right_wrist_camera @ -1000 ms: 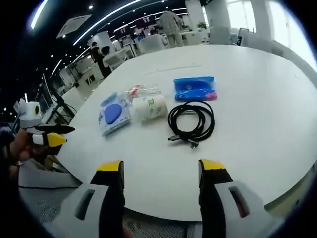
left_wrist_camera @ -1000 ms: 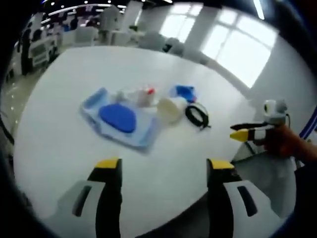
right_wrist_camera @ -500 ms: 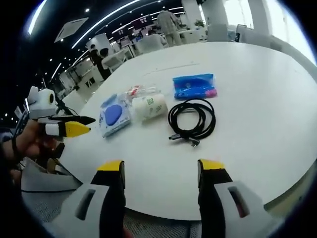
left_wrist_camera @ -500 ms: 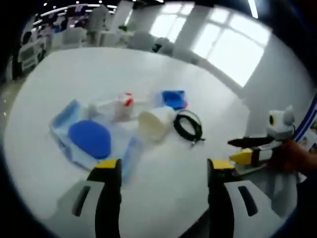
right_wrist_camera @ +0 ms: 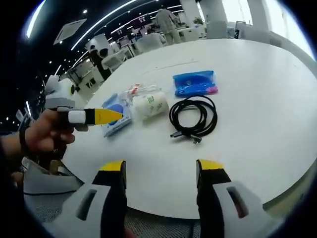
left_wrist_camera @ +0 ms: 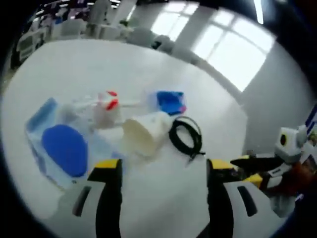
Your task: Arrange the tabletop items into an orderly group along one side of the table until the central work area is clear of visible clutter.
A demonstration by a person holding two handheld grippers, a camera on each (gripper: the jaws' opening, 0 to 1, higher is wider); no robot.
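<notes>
On the white table (right_wrist_camera: 257, 74) a cluster lies together: a blue pad pack (left_wrist_camera: 62, 148) (right_wrist_camera: 115, 118), a clear bag with a red cap (left_wrist_camera: 106, 105) (right_wrist_camera: 136, 90), a white cup on its side (left_wrist_camera: 146, 134) (right_wrist_camera: 149, 105), a coiled black cable (left_wrist_camera: 185, 136) (right_wrist_camera: 194, 116) and a blue packet (left_wrist_camera: 170, 101) (right_wrist_camera: 194, 83). My left gripper (left_wrist_camera: 163, 166) stands open just short of the pad pack and cup; the right gripper view has it (right_wrist_camera: 110, 116) at the pack's near edge. My right gripper (right_wrist_camera: 160, 166) is open, back from the cable, over the table's near edge, and reaches into the left gripper view (left_wrist_camera: 245, 169).
A hand (right_wrist_camera: 44, 136) holds the left gripper at the table's left edge. Bare tabletop (left_wrist_camera: 74, 64) stretches beyond and right of the cluster. Chairs (right_wrist_camera: 148, 43) and standing people are far behind the table; bright windows (left_wrist_camera: 233, 49) lie past its other side.
My left gripper has moved in toward the cluster, so the pack and cup look larger and nearer. In the right gripper view it slid right up to the pack. The items lie still.
</notes>
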